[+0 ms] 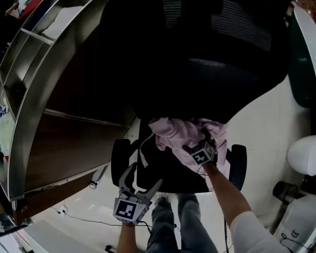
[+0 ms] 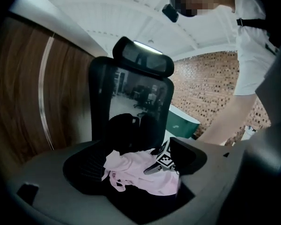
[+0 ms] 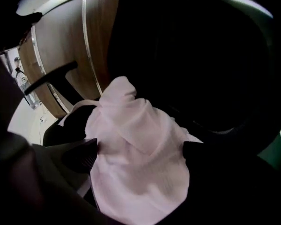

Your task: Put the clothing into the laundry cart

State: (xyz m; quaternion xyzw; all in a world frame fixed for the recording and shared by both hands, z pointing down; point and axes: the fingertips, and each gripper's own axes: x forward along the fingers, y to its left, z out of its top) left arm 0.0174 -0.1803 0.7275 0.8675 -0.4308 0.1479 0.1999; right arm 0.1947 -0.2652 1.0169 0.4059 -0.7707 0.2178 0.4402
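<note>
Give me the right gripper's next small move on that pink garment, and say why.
Probably close the jaws of the right gripper on the pink garment. They stand wide apart with the bunched cloth between them, not yet pressed, and the garment lies loose on the office chair seat. The left gripper hangs open, clear of it.

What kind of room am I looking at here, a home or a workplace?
Most likely a workplace, some office or workshop space. A black mesh office chair with a headrest holds a pink garment, a wood-panelled cabinet stands beside it, and a brick wall runs behind.
</note>
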